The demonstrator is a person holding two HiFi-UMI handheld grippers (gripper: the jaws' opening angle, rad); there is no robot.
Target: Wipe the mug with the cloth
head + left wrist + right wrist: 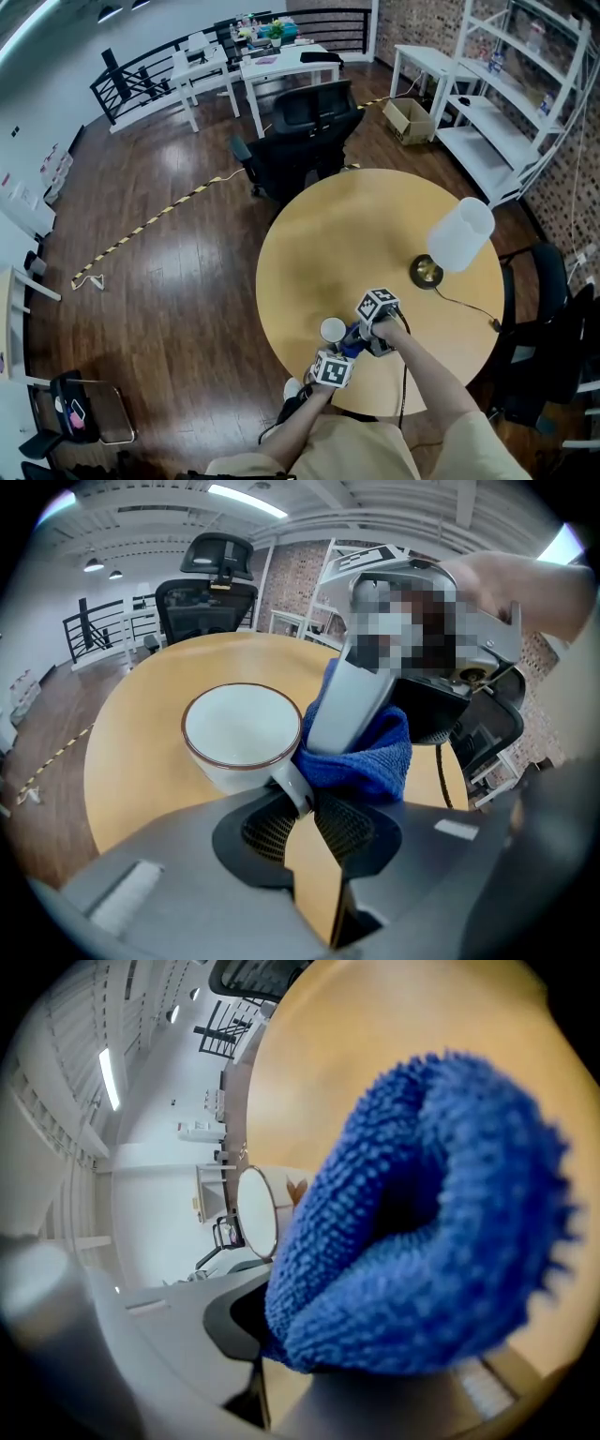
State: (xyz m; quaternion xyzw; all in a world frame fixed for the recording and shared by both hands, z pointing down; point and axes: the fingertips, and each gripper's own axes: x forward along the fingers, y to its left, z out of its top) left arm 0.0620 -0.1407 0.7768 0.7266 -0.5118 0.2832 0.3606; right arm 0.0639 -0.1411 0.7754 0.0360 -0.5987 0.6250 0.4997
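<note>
A white mug (242,735) with a brown rim stands on the round wooden table (356,234), near its front edge; from above the mug (333,330) shows beside both grippers. My left gripper (298,797) is shut on the mug's handle. My right gripper (352,726) is shut on a blue cloth (367,752), and the cloth (422,1232) presses against the mug's right side, next to the handle. In the right gripper view the cloth fills most of the picture and hides the jaws. The mug rim (255,1211) shows at its left.
A table lamp (450,242) with a white shade stands on the table's right side, its cord (469,307) trailing to the edge. A black office chair (300,141) stands at the table's far side. White shelves (506,103) line the right wall.
</note>
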